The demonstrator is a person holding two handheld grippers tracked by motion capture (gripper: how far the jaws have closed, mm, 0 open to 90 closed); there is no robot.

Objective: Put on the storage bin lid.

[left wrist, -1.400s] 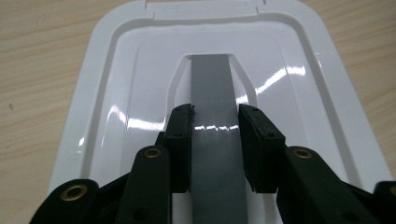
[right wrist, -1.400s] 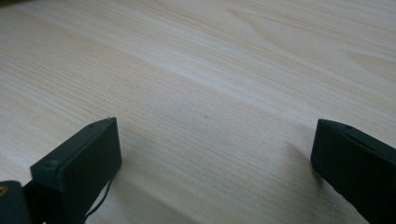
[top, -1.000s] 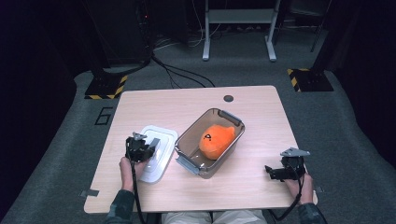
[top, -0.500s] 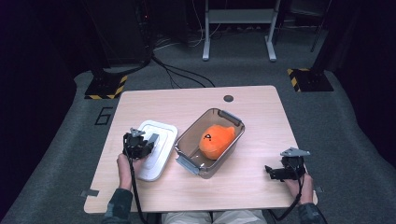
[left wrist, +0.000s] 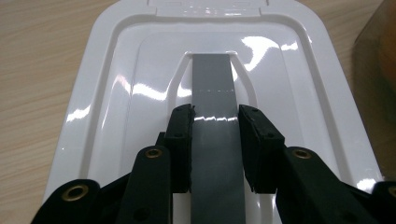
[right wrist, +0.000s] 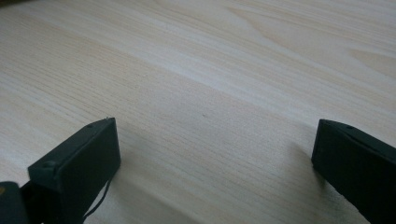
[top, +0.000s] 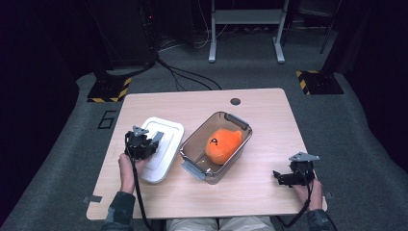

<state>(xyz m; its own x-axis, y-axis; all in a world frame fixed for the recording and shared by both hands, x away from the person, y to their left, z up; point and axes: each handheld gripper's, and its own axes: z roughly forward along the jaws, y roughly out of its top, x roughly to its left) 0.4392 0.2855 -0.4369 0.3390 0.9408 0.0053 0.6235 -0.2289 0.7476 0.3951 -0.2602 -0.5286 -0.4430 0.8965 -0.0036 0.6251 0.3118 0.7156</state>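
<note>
Looking down along two black jaws of the left gripper (left wrist: pixel 215 140) — closed on the grey handle strip (left wrist: pixel 212 88) that runs up the middle of a glossy white lid (left wrist: pixel 116 93). Pads pressed against either edge of the strip. Lid lying on the pale wooden table (left wrist: pixel 42 51), light glaring off its raised rim. At the right edge — a brownish translucent container wall (left wrist: pixel 376 70) with orange behind it.
</note>
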